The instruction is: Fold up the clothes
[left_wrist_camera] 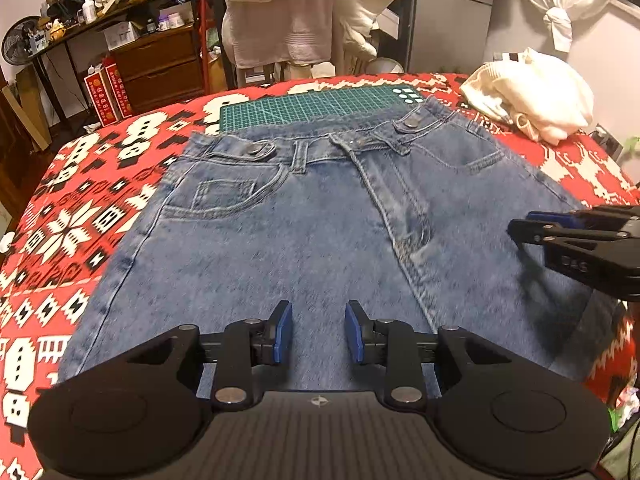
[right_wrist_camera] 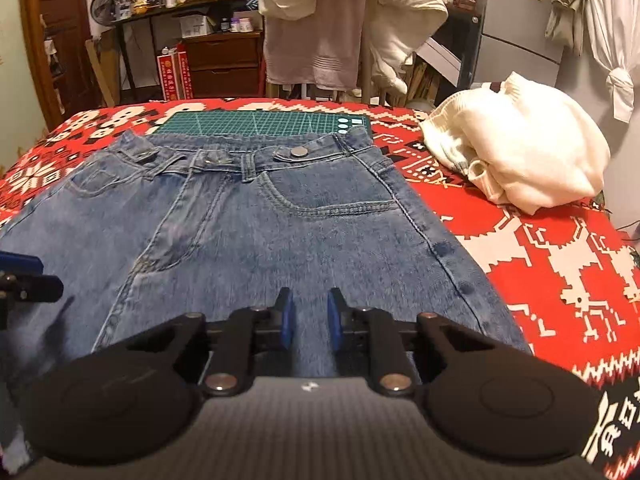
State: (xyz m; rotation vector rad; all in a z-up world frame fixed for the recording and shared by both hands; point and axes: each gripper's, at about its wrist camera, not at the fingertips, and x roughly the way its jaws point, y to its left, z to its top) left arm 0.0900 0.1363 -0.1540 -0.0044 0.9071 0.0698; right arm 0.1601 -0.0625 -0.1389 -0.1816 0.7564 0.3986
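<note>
Jeans (left_wrist_camera: 320,220) spread flat, waistband far, on the patterned worktop (left_wrist_camera: 80,220), both left gripper (left_wrist_camera: 319,332) and right gripper (right_wrist_camera: 311,318) hovering with fingers apart, empty; risk of pinching only the top layer, leaving a skewed fold.

Warm, fairly dim indoor light, brightest on the white garment (right_wrist_camera: 520,144) at upper right, which is nearly washed out. Both views bulge with fisheye curve, dark vignette in the upper corners. The jeans (left_wrist_camera: 304,240) look soft and smeared low in the frame; a faint shadow falls under the right gripper (left_wrist_camera: 516,228) at the left-wrist view's right edge
</note>
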